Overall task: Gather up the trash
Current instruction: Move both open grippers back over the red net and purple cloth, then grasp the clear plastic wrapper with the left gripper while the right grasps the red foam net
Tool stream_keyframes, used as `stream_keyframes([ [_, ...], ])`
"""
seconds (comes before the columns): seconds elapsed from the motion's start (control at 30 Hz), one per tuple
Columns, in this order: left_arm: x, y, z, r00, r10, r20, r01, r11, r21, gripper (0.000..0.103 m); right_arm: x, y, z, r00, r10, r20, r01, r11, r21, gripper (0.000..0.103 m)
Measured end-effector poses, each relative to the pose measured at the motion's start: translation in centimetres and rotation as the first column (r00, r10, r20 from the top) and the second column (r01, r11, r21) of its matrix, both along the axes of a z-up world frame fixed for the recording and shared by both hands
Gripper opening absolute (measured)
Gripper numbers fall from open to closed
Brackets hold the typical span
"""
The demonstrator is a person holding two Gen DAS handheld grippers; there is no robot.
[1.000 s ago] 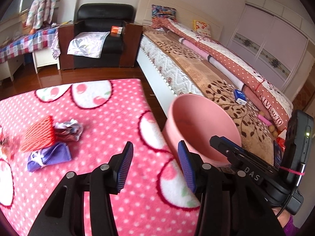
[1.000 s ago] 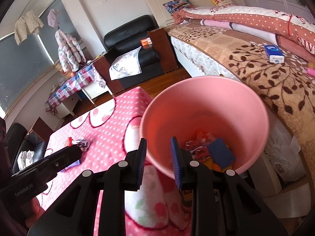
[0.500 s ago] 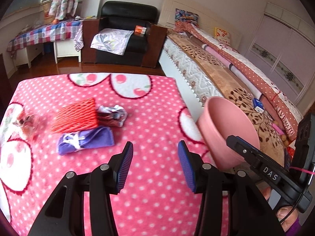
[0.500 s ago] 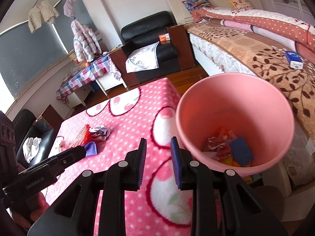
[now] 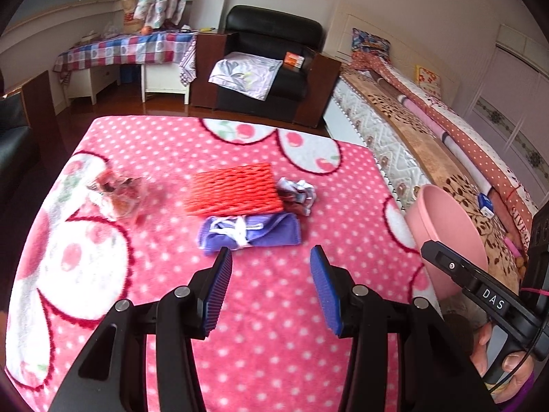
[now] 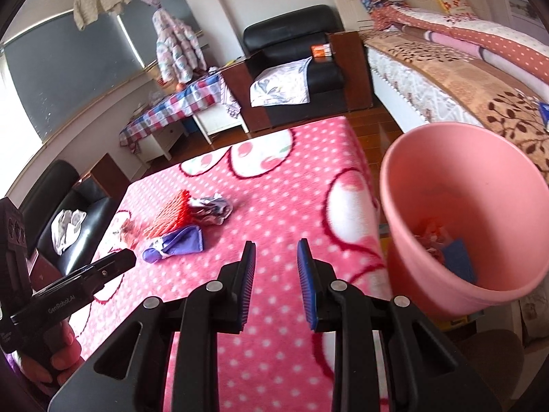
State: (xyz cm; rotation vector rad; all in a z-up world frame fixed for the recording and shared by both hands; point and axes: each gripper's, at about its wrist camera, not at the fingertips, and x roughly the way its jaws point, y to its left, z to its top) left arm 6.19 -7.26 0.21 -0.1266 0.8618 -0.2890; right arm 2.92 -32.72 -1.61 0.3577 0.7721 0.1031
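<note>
On the pink dotted blanket lie a red foam net, a crumpled wrapper, a purple cloth and, further left, a clear plastic wrapper. My left gripper hovers just short of the purple cloth, open and empty. My right gripper is open by a narrower gap, with nothing between its fingers. It hangs over the blanket beside the pink bucket, which holds several scraps. The net, wrapper and cloth lie ahead to its left.
The pink bucket stands off the blanket's right edge, toward the bed. A black armchair and a checked-cloth desk stand beyond the far edge. A hand holds the other gripper's handle at left.
Both views have swung left, away from the bucket. The trash pile has come to the middle of the left wrist view, nearer the fingers. Neither gripper's gap has changed.
</note>
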Motion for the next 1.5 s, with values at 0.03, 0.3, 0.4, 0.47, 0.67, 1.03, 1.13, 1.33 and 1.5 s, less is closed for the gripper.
stream_keyframes([
  [0.03, 0.0, 0.4, -0.1, 1.000, 0.009, -0.001, -0.009, 1.000, -0.002, 0.047, 0.2, 0.3, 0.0, 1.000, 0.008, -0.002, -0.008, 1.000, -0.001, 0.026],
  [0.3, 0.3, 3.1, -0.2, 0.997, 0.074, -0.006, -0.074, 0.997, -0.004, 0.047, 1.6, 2.3, -0.2, 0.998, 0.057, -0.009, -0.057, 0.998, -0.005, 0.026],
  [0.4, 0.3, 4.1, -0.1, 0.995, 0.098, -0.007, -0.098, 0.995, -0.005, 0.047, 2.1, 3.0, 0.0, 0.997, 0.074, -0.007, -0.074, 0.997, -0.005, 0.026],
  [0.47, 0.2, 4.8, -0.2, 0.993, 0.114, -0.006, -0.114, 0.994, -0.004, 0.047, 2.4, 3.4, 0.0, 0.996, 0.085, -0.007, -0.085, 0.996, -0.007, 0.026],
  [0.67, 0.0, 7.3, -0.2, 0.987, 0.162, -0.002, -0.162, 0.987, 0.006, 0.047, 3.7, 4.8, 0.5, 0.993, 0.121, -0.006, -0.121, 0.993, -0.007, 0.026],
  [1.03, 0.4, 12.1, -0.8, 0.960, 0.279, -0.015, -0.279, 0.960, 0.000, 0.048, 5.2, 7.5, 0.6, 0.982, 0.187, -0.007, -0.187, 0.982, -0.016, 0.026],
  [1.13, 1.4, 13.0, -0.8, 0.953, 0.303, -0.024, -0.304, 0.952, -0.030, 0.048, 5.5, 8.1, 0.4, 0.980, 0.196, -0.015, -0.197, 0.980, -0.016, 0.026],
  [1.33, 4.2, 13.4, -1.4, 0.940, 0.337, -0.052, -0.341, 0.937, -0.073, 0.051, 6.4, 8.9, 0.4, 0.976, 0.218, -0.023, -0.218, 0.976, -0.011, 0.030],
  [1.5, 6.8, 13.6, -2.8, 0.916, 0.387, -0.103, -0.395, 0.915, -0.076, 0.051, 7.7, 9.9, 0.9, 0.968, 0.249, -0.007, -0.249, 0.968, -0.003, 0.036],
])
